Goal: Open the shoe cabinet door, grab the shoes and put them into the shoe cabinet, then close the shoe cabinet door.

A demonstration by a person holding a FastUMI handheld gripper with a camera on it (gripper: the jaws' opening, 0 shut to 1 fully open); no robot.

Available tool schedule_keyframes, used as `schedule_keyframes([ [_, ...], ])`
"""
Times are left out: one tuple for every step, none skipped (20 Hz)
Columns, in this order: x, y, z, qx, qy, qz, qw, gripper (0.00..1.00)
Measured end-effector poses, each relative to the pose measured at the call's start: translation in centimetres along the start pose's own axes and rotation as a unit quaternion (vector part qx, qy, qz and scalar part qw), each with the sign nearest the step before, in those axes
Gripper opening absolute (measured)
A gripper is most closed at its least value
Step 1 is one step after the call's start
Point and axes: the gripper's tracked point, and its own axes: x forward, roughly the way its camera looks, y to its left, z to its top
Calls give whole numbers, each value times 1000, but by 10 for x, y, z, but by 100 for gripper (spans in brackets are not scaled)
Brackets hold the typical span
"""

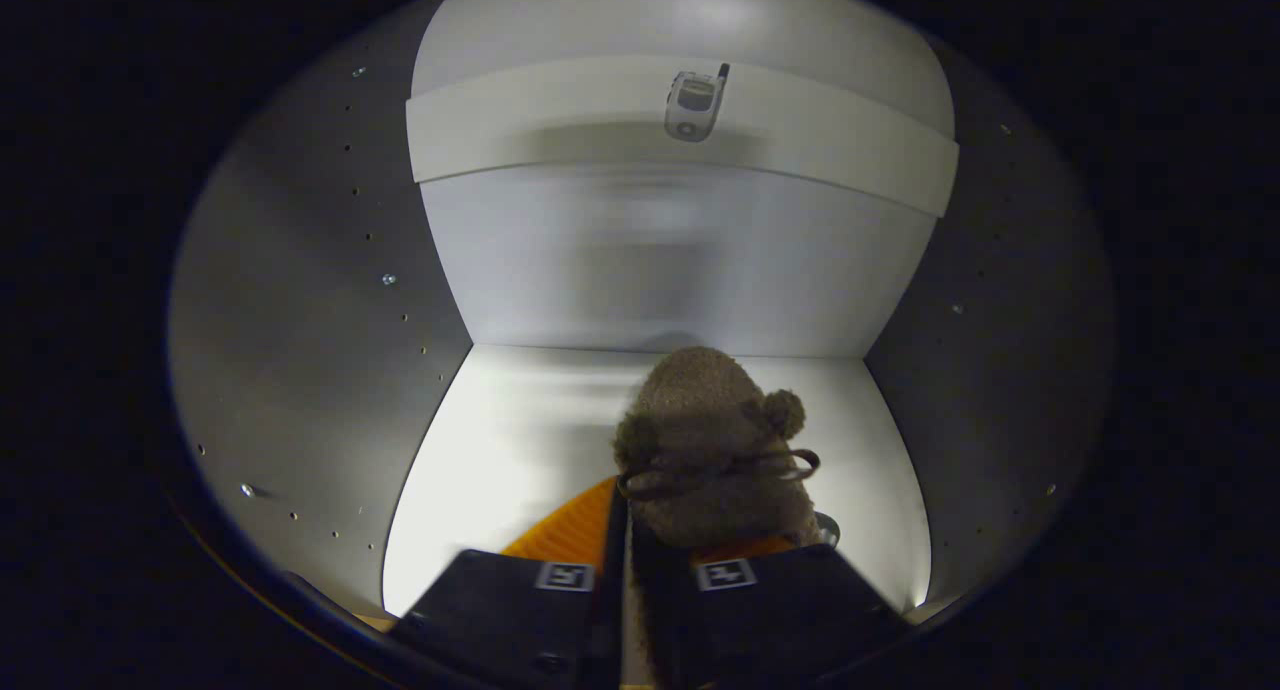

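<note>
Jaws of the gripper [622, 570] are clenched on the heel of a fuzzy brown shoe [710, 460], holding it inside the shoe cabinet [320, 300] over the middle of the bottom shelf [500, 440]. The placing step looks under way; next comes lowering, releasing and backing out. A metal fitting [695, 105] on the rail above stands well clear.

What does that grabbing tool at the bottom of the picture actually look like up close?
The tongs are two broad, flat-topped blocks set side by side with a narrow slot between them. Each block carries a small square printed marker tag near its front edge, a black pattern on a light patch. A small round screw or hole shows on the left block's top. No cables or sleeves are visible.
</note>
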Motion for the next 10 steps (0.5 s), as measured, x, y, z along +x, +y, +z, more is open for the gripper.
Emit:
schedule_keyframes([
  [-7, -2, 2, -3, -5, -6, 1000, 26],
  [-13, -4, 1, -3, -13, -10, 1000, 33],
  [-21, -5, 2, 4, -23, -11, 1000, 39],
  [-30, -4, 2, 13, -35, -7, 999, 46],
  [-38, -6, 2, 19, -44, -7, 999, 52],
  [-52, -5, 0, 21, -54, -5, 998, 52],
  [-67, -5, 0, 19, -68, -5, 997, 52],
  [-83, -2, 1, 17, -87, -2, 996, 52],
  [-103, 2, 4, 15, -114, 1, 993, 52],
  [-124, 7, 8, 15, -143, 5, 990, 52],
])
